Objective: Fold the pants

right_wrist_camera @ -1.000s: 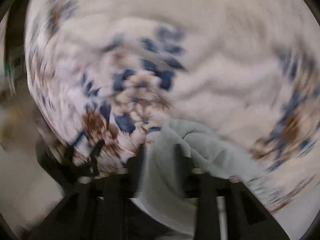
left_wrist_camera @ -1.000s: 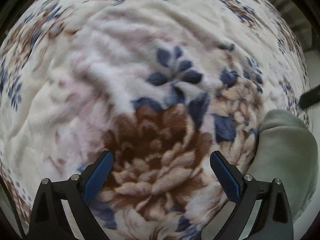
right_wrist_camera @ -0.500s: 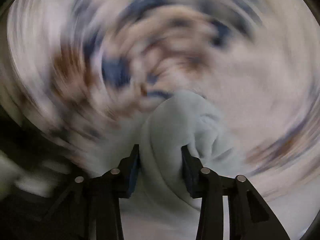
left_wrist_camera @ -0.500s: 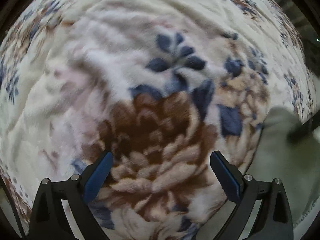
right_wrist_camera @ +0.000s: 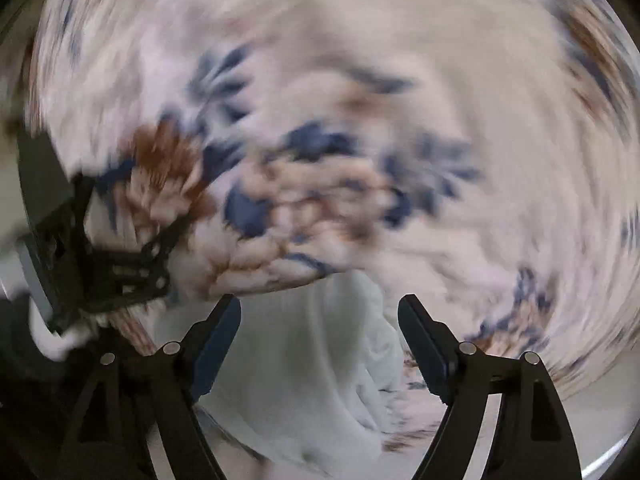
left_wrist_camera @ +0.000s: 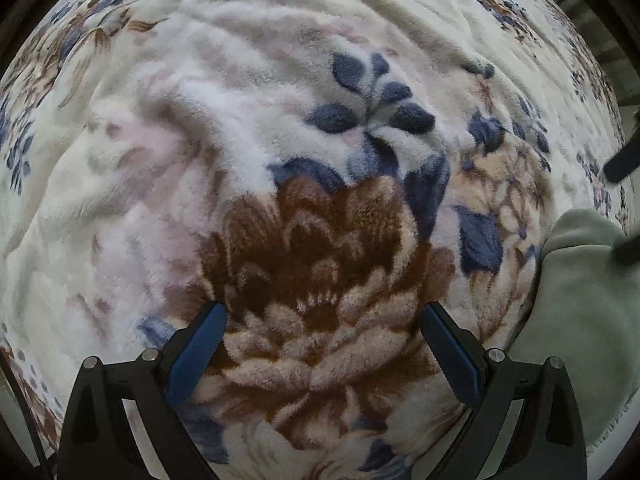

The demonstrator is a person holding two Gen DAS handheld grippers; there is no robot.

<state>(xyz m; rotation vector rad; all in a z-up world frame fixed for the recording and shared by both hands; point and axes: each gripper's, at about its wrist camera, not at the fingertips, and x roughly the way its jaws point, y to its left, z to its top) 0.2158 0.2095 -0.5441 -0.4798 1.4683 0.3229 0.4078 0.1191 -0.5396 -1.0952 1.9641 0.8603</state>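
Note:
The pale green pants [left_wrist_camera: 580, 300] lie bunched at the right edge of the left wrist view, on the floral blanket [left_wrist_camera: 280, 140]. My left gripper [left_wrist_camera: 322, 314] points down at the brown flower, open, with nothing between its blue pads. Two dark fingertips [left_wrist_camera: 622, 166] of the other gripper reach in over the pants. In the blurred right wrist view the pants [right_wrist_camera: 312, 360] lie below and between the jaws of my right gripper [right_wrist_camera: 320, 308]. Those jaws are opening, and the pads stand clear of the cloth. The left gripper [right_wrist_camera: 104, 264] shows as a black frame at the left.
The fleece blanket [right_wrist_camera: 440, 120] with blue and brown flowers fills both views. It is rumpled into soft ridges. A pale floor strip [left_wrist_camera: 624, 432] shows past the blanket's edge at the lower right of the left wrist view.
The right gripper was shut on a fold of the pants half a second ago; its jaws have since spread wide and the cloth has dropped free. The left gripper has stayed in place.

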